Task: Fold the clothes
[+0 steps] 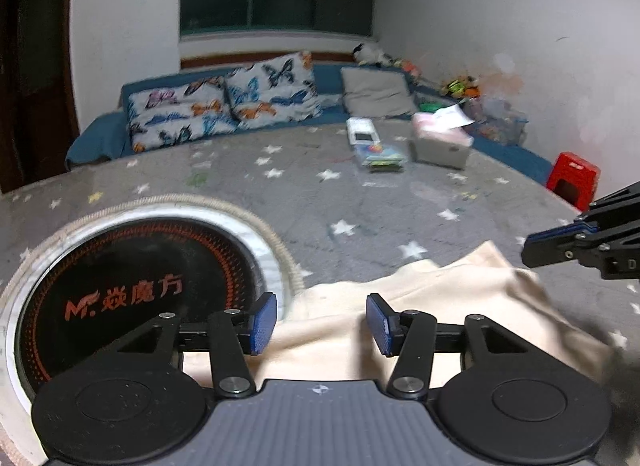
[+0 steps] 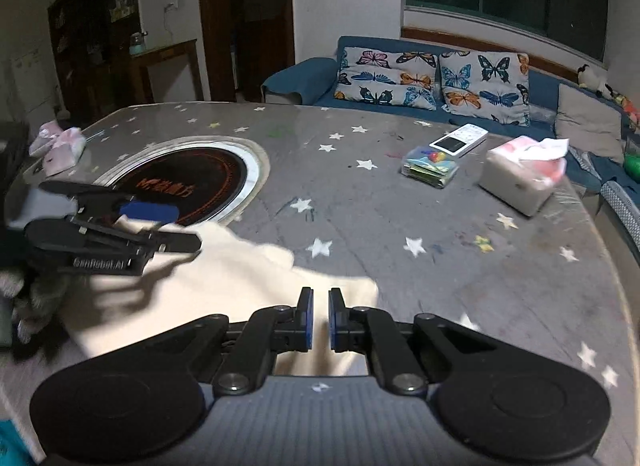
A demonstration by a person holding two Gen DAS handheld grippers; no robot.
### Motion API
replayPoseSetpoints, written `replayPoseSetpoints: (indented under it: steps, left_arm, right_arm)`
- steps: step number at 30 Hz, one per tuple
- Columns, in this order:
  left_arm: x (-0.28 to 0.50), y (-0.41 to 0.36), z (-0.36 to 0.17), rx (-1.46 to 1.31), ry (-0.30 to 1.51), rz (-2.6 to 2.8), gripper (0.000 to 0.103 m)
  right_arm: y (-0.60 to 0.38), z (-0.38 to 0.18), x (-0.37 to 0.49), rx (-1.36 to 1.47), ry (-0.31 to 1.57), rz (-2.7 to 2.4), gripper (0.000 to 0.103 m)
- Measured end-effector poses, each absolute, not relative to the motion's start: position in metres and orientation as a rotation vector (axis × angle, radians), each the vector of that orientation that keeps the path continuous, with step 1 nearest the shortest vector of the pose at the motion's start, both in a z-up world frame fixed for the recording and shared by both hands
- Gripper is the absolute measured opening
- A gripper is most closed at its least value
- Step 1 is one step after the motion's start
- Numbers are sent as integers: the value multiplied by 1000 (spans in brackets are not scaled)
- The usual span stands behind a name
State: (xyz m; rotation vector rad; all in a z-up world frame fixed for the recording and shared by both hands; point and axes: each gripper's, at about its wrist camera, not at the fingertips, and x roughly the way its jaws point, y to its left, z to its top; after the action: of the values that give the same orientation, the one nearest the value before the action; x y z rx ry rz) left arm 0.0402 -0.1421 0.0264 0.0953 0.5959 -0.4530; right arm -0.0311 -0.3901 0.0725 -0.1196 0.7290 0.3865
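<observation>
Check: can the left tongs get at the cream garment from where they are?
Probably yes. The left tongs are open, with the cream garment lying right under and ahead of them on the table; nothing sits between.

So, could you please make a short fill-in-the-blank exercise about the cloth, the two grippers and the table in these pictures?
1. The cream-coloured fabric garment lies on a grey table cover printed with ____.
2. The left gripper has its jaws wide ____ over the garment.
3. The round black cooktop set into the table carries ____ lettering.
4. The pillows on the blue sofa show ____.

Missing words: stars; open; orange; butterflies
</observation>
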Motion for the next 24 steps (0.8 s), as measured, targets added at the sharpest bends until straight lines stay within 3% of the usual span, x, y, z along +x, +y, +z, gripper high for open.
replayPoseSetpoints:
  steps: [11, 24]
  left_arm:
    - [-31, -122, 40, 106, 571, -560, 47]
    - [-37, -68, 21, -10, 670, -387, 43]
  right_arm:
    - [-368, 61, -92, -175, 712, 461, 7]
    - [-368, 46, -93, -195, 751, 447, 7]
